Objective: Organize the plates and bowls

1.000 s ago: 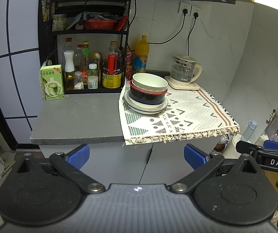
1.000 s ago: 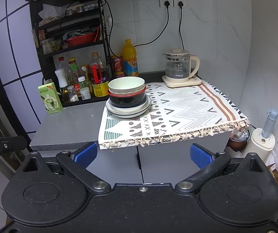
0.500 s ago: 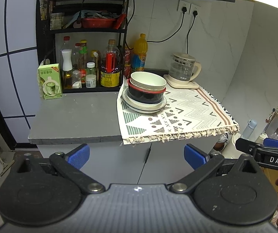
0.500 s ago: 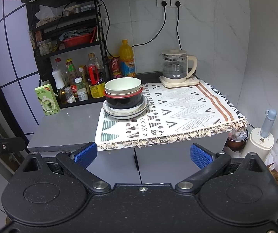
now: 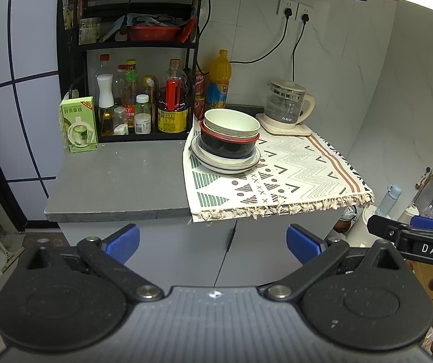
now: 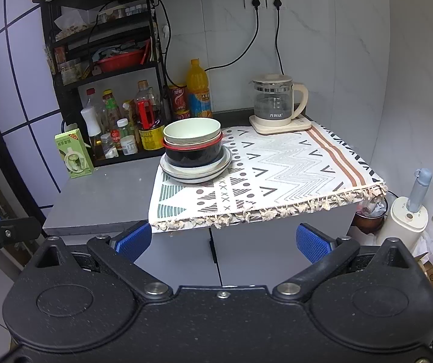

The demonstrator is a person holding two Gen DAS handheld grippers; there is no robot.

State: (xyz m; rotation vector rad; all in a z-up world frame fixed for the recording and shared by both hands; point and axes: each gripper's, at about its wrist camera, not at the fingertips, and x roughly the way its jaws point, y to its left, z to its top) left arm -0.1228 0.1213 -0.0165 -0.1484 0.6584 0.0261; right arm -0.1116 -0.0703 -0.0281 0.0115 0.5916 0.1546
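Note:
A pale green bowl (image 5: 231,122) (image 6: 192,130) tops a stack with a black red-rimmed bowl (image 5: 228,146) (image 6: 193,154) under it and white plates (image 5: 225,165) (image 6: 195,172) at the bottom. The stack stands on the left part of a patterned cloth (image 5: 292,175) (image 6: 277,169) on the counter. My left gripper (image 5: 213,243) is open, held well in front of the counter and below its edge. My right gripper (image 6: 222,240) is open too, equally far back, with nothing between its fingers. It also shows at the right edge of the left wrist view.
A grey counter (image 5: 116,181) (image 6: 101,196) lies bare left of the cloth. A black rack with bottles (image 5: 144,112) (image 6: 119,121), a green carton (image 5: 79,128) (image 6: 73,154) and a glass kettle (image 5: 287,109) (image 6: 277,103) line the back. Bottles and boxes stand on the floor at right (image 6: 410,220).
Both views have drifted slightly, so the counter sits a little more to the left and nearer. The stack is unmoved and both grippers stay open.

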